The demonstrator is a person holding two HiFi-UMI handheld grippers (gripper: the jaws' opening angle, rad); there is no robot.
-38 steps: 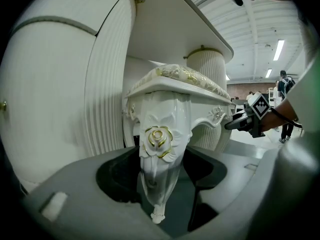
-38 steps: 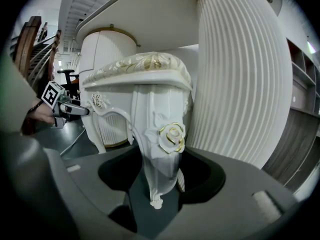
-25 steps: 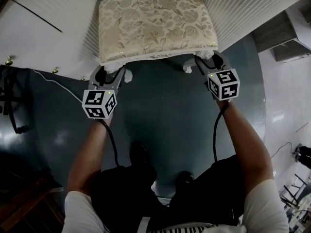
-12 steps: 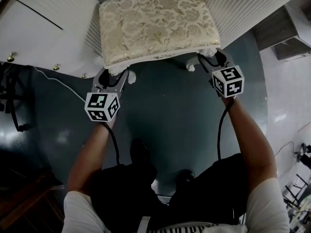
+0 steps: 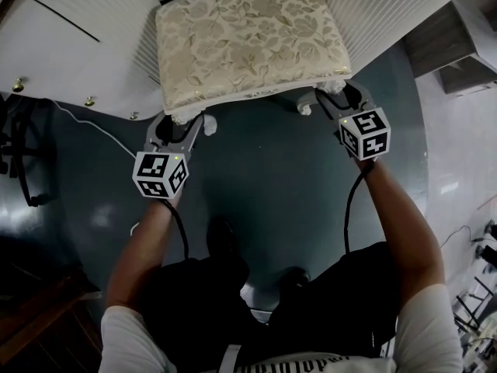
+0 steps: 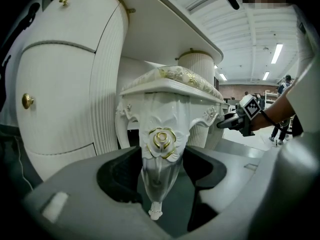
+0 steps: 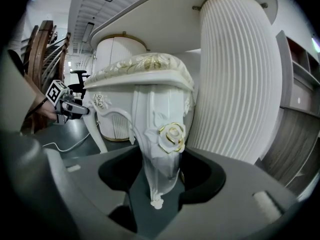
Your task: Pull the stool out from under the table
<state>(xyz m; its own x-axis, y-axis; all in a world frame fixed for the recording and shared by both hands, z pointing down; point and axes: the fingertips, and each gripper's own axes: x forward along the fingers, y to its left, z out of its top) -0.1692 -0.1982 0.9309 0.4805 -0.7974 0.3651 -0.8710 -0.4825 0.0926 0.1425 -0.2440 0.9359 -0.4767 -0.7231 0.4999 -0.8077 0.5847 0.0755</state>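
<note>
Two carved front legs (image 6: pixel 160 156) of the stool (image 5: pixel 248 41), which sits half under the table (image 5: pixel 70 53), are clamped, apparently firmly, by the left gripper (image 5: pixel 177 124) and right gripper (image 5: pixel 338 99). An uneven pull could twist it against the fluted pedestals (image 5: pixel 388 14), or the glossy legs could slip. Both forearms (image 5: pixel 147 247) reach forward and down, roughly parallel.

White floral-cushioned stool (image 5: pixel 248 41) upright, partly under table (image 5: pixel 70 61).

bare floor (image 5: pixel 264 185) lies open before the stool (image 5: pixel 248 41), which sits hemmed between a ribbed left pedestal (image 5: pixel 149 53) and right pedestal (image 5: pixel 380 14), while a cable (image 5: pixel 85 123) crosses the floor at left.
</note>
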